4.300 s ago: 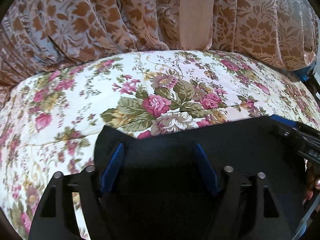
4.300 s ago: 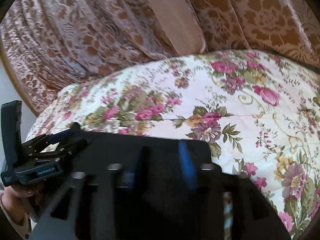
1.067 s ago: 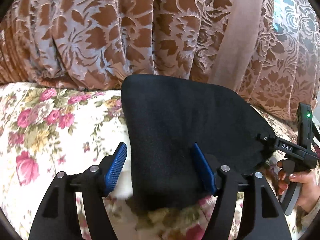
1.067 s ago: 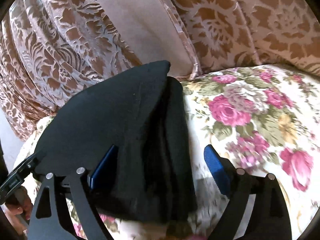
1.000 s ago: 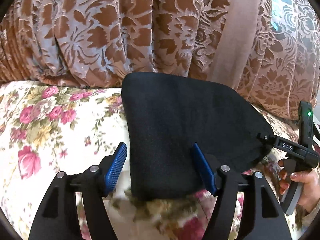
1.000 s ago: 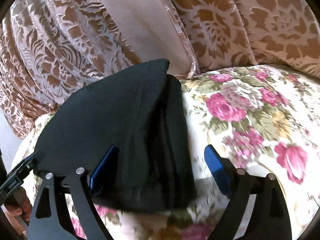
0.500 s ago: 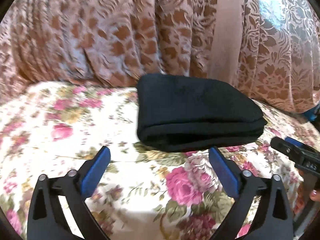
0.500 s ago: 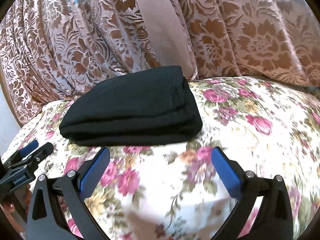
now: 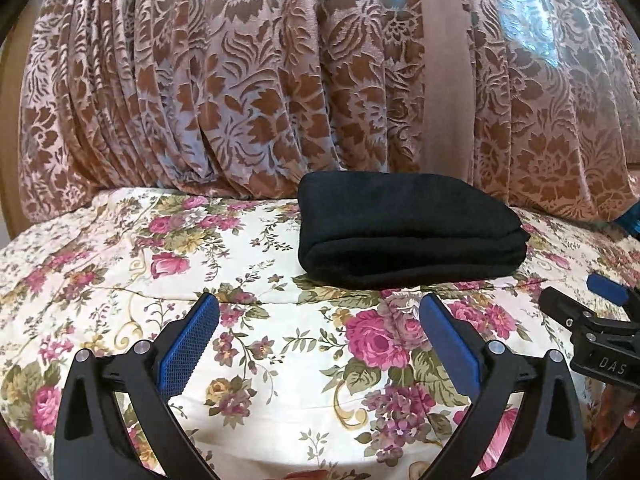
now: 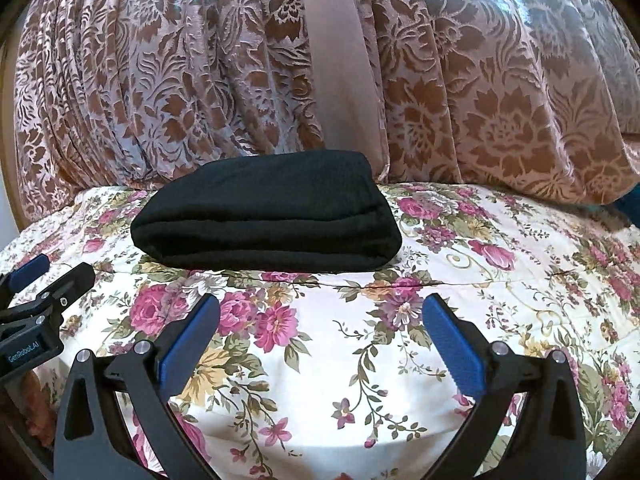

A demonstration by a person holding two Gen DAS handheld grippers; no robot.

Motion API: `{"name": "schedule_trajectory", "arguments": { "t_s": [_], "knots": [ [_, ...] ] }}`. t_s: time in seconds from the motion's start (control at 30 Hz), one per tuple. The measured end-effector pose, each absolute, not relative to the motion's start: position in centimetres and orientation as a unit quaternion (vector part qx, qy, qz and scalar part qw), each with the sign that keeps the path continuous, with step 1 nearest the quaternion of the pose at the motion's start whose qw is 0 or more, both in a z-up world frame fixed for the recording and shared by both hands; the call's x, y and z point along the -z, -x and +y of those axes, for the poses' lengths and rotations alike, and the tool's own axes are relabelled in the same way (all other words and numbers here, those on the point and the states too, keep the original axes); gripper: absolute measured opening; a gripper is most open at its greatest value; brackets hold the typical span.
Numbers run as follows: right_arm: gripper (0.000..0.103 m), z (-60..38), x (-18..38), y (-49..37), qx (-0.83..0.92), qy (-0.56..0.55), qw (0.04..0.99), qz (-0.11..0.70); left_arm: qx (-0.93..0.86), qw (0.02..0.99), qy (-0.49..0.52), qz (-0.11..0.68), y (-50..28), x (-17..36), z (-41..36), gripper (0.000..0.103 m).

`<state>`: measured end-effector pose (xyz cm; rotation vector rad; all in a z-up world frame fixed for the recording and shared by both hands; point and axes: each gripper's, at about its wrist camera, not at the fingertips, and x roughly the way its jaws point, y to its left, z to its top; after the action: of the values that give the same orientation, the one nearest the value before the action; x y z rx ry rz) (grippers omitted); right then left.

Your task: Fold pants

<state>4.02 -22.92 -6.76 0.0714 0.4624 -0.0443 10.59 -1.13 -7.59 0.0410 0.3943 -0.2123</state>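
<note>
Left wrist: left gripper [image 9: 316, 320] had just opened wide, empty, backed off the pants [image 9: 408, 228], now folded on the bedspread [image 9: 100, 280] by the curtain [image 9: 240, 80].
Right wrist: right gripper [image 10: 320, 320] likewise spread, holding nothing; pants [image 10: 268, 224] released, so folding looked done.

Black pants [image 9: 404, 228], cream bedspread [image 9: 100, 292] with pink roses, brown leaf-patterned curtain [image 9: 200, 80], perhaps pinkish-grey ground

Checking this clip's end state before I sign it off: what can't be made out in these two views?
- Pants: both views show a black folded stack; waistband, legs and underside are hidden by the folds.
- Bed: near edge is cut off in both views.
- Left hand-held gripper in the right view and right hand-held gripper in the left view: mostly cut off by the frame edge.
</note>
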Motion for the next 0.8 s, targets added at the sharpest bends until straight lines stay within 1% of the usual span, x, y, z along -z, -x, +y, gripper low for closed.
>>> {"name": "schedule_trajectory", "arguments": {
  "t_s": [0.6,0.67,0.8],
  "knots": [
    [0.101,-23.4,7.1,-3.7,0.03,-0.049,0.972,0.227,0.113,0.971,-0.002,0.212,-11.4,8.3,-0.5,0.099],
    [0.101,-23.5,7.1,-3.7,0.03,-0.05,0.972,0.227,0.113,0.97,0.003,0.215,-11.5,8.4,-0.4,0.096],
    [0.101,-23.5,7.1,-3.7,0.03,-0.05,0.972,0.227,0.107,0.97,0.008,0.219,-11.6,8.5,-0.3,0.094]
  ]
}}
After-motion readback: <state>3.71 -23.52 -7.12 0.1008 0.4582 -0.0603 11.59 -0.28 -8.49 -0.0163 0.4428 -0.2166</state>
